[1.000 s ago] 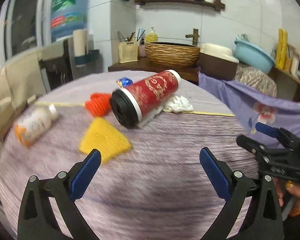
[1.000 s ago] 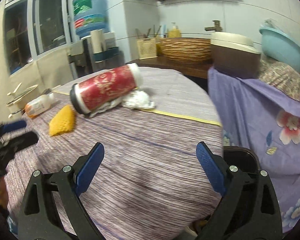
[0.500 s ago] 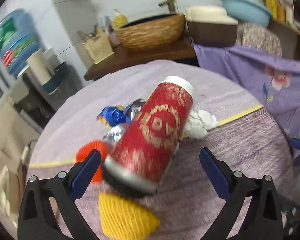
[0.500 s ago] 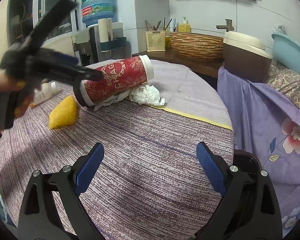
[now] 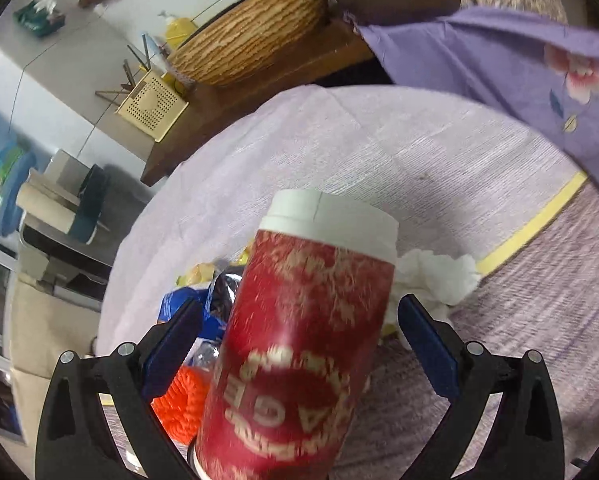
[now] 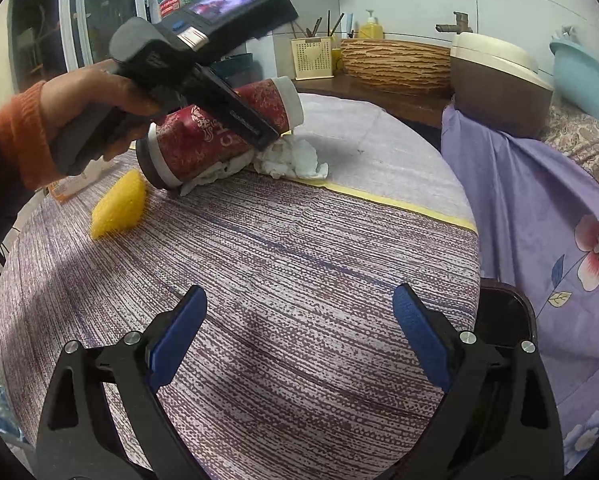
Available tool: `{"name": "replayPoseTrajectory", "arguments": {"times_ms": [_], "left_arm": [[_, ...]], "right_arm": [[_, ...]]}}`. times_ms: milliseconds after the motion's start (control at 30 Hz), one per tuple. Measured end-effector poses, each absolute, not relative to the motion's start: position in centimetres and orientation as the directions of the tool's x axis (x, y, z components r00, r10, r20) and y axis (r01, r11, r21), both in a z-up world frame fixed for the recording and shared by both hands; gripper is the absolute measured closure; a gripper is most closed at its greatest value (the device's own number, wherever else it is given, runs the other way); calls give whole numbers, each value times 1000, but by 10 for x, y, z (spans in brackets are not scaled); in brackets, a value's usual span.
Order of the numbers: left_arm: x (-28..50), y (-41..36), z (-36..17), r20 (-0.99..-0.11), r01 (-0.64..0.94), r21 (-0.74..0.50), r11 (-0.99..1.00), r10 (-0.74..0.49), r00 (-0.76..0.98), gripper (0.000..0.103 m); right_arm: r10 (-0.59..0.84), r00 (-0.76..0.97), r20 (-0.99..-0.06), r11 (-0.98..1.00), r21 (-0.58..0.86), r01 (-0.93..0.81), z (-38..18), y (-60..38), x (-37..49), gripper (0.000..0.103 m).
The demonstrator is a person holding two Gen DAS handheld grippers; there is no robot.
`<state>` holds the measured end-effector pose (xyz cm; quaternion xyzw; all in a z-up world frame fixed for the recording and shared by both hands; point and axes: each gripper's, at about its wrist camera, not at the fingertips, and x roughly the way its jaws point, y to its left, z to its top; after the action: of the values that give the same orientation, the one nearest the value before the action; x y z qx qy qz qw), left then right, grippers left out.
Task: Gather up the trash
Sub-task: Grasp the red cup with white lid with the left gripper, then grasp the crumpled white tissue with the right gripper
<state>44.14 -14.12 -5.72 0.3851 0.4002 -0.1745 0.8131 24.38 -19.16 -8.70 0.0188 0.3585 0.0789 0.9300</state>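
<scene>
The left gripper [image 5: 299, 344], jaws wide apart, straddles the red canister [image 5: 299, 352] lying on the table [image 6: 299, 260] without gripping it, while the right gripper [image 6: 299, 332] hovers wide open, holding nothing.

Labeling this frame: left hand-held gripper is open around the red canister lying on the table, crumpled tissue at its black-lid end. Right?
One error: the crumpled tissue lies at the white-capped end of the red canister, not the black-lid end, as the right wrist view shows. The left hand-held gripper is open around the canister, which lies on the table.
</scene>
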Motion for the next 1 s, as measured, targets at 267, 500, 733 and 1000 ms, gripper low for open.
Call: {"name": "replayPoseTrajectory", "arguments": {"times_ms": [267,500,733,1000], "left_arm": [[440,-139,-56,-762,568,498,655,17,648,29],[412,-109,-21,-693,510,448,734,-75,717,33],[370,-43,11,-609,417,283,864,-174,774,34],[340,-7,22,-551,364,175,915,-216,806,34]], "right_arm": [[163,735,-658,987,101,-128,-84,-201,246,10],[174,740,-650,985,106,-139,-82,-203,250,10],[232,734,-638,973,145,-181,-71,-203,274,10],[245,691,-680,967,118,-226,-62,-183,341,11]]}}
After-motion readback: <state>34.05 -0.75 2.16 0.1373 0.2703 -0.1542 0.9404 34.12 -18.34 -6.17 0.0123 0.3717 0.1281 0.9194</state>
